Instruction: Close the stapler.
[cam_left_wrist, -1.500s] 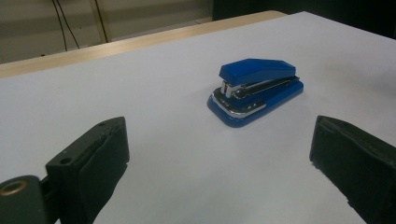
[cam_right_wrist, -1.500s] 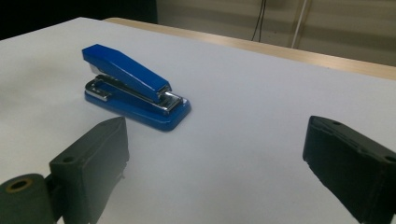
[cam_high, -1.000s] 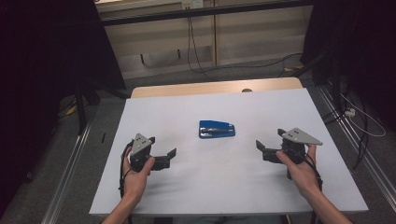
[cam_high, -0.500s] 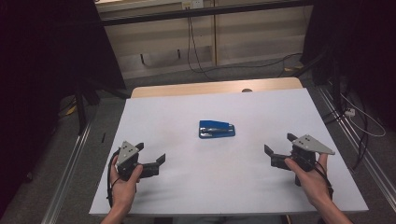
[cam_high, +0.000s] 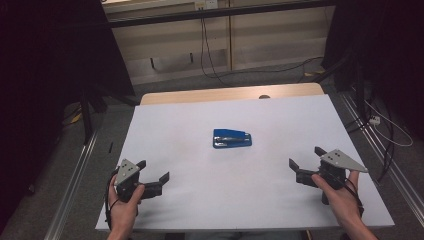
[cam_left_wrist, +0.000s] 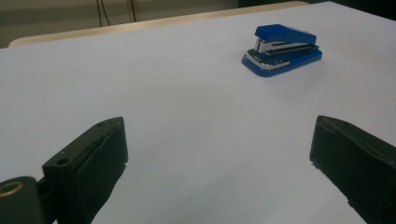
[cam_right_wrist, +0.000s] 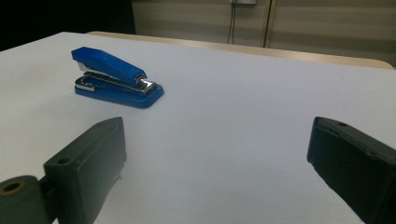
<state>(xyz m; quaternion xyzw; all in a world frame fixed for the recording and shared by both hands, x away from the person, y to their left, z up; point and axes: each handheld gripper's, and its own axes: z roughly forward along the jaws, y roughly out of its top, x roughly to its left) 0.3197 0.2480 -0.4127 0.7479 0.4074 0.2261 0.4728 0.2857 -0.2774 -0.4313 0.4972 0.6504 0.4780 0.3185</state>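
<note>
The blue stapler lies flat near the middle of the white table cover, its long side running across the table and its arm down on its base; in the left gripper view the metal magazine shows between blue top and blue base, so it looks ready to be picked up as it lies. The left gripper sits low near the table's near left corner, its jaws spread wide with nothing between them, pointed in toward the stapler; the right gripper mirrors it near the near right edge, jaws likewise wide apart and bare. Both stand well apart from the stapler, one to each side, which reads as a resting or starting stance that leaves either hand free to reach in; which hand is meant to go first cannot be judged from here. There is no tray, box or other container on the table; the small dark mark at the far wooden edge is perhaps a hole or a knot, too small to tell.
</note>
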